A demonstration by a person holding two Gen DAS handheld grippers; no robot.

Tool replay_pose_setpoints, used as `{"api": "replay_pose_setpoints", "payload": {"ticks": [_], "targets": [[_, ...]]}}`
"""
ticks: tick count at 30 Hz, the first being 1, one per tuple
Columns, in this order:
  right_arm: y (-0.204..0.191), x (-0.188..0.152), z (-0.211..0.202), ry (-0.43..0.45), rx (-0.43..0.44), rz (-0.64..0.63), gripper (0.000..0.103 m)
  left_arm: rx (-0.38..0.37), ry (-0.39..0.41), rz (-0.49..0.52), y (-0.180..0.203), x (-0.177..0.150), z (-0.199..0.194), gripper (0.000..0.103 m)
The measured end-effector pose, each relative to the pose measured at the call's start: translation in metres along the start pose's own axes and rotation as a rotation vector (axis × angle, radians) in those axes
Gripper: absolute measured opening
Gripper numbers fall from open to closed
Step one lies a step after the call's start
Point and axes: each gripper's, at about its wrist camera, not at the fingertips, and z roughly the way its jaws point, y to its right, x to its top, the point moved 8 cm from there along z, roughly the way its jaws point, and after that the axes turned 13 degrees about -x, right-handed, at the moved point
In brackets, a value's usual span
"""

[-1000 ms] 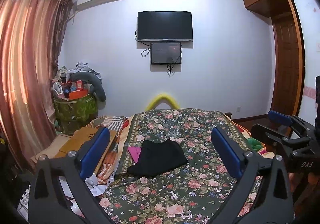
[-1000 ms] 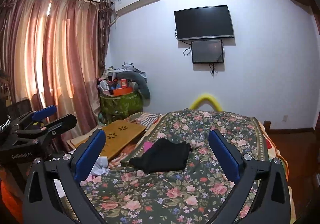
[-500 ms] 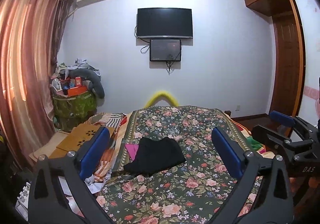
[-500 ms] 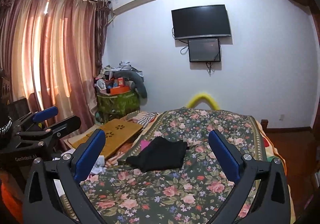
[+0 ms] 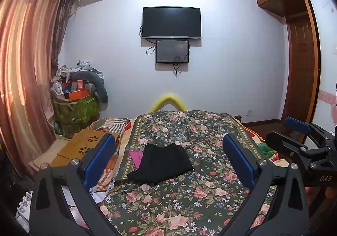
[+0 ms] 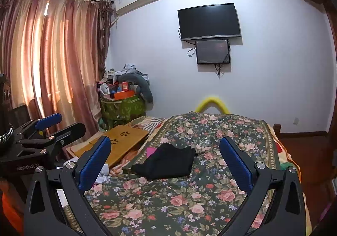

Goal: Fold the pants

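**Black pants sit folded on the floral bedspread, both grippers drawn back**

Black cloth, matte and soft-looking, lies as a compact folded bundle: the pants (image 5: pixel 161 164) rest on the left half of the bed, near its left edge, with one rumpled corner trailing toward the near-left. A pink scrap (image 5: pixel 136 156) shows just beside them, partly under their left side.

Compared with a second ago, very little has shifted. The bundle keeps the same shape and place; only the cameras have drifted slightly, so the wall screens and curtain sit a touch differently in view. Neither tool has come closer to the cloth. My reading is that the folding is finished or nearly so, and the person is holding back rather than starting another fold.

The left gripper (image 5: pixel 168 157) is spread wide with nothing between its blue pads, held above the near end of the bed and well apart from the pants. The right gripper (image 6: pixel 166 157) is likewise wide and empty; it appears at the right edge of the left view, side by side with the other.

The bedspread (image 5: pixel 189 198) is a dark green weave printed with pink roses, lightly creased, giving a soft, yielding base. A flat wooden board (image 6: pixel 118 141) with flower-shaped cut-outs lies off the bed's left side.
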Motion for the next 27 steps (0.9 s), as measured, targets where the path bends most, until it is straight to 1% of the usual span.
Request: {"api": "replay_pose_setpoints", "payload": {"ticks": [27], "targets": [[0.0035, 0.0036, -0.0053, 0.010, -0.018, -0.004, 0.102, -0.024, -0.003, -0.014, 0.0053, 0.0024, 0.0062, 0.103]]}}
